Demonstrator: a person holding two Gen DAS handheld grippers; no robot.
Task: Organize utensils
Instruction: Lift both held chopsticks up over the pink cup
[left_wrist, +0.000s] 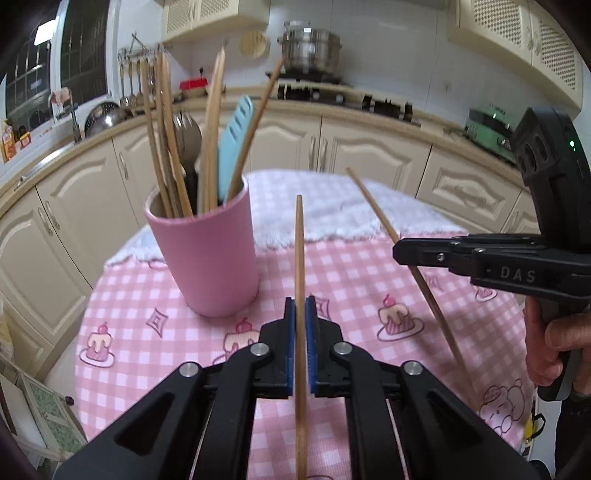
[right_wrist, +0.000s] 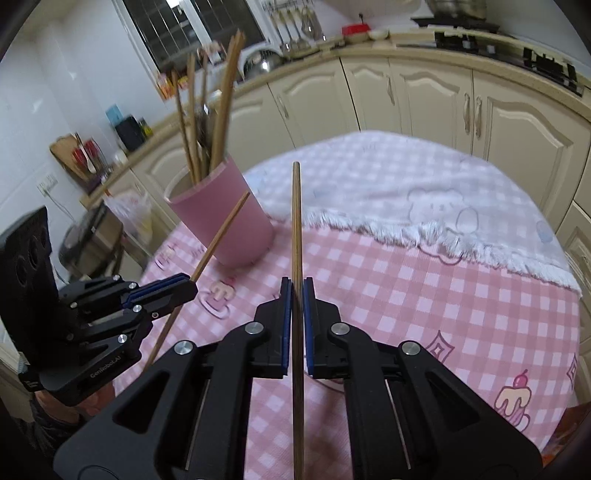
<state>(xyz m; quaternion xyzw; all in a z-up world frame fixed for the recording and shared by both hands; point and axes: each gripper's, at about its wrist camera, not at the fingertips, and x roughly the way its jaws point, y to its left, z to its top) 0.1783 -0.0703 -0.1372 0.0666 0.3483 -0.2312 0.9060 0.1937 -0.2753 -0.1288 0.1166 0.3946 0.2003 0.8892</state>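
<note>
A pink cup (left_wrist: 207, 254) stands on the round table and holds several wooden chopsticks, a blue spatula (left_wrist: 232, 144) and a spoon. My left gripper (left_wrist: 301, 306) is shut on a wooden chopstick (left_wrist: 300, 258) that points up and away, just right of the cup. To its right my right gripper (left_wrist: 400, 251) holds a second chopstick (left_wrist: 373, 206) slanting over the cloth. In the right wrist view my right gripper (right_wrist: 297, 291) is shut on that chopstick (right_wrist: 296, 229). The left gripper (right_wrist: 188, 286) with its chopstick (right_wrist: 221, 232) is at the left, in front of the cup (right_wrist: 225, 218).
A pink checked cloth (left_wrist: 166, 332) with cake prints covers the table; a white fringed towel (right_wrist: 424, 192) lies over its far half. Cream cabinets (left_wrist: 369, 147) and a counter curve behind. A hand (left_wrist: 554, 339) grips the right handle.
</note>
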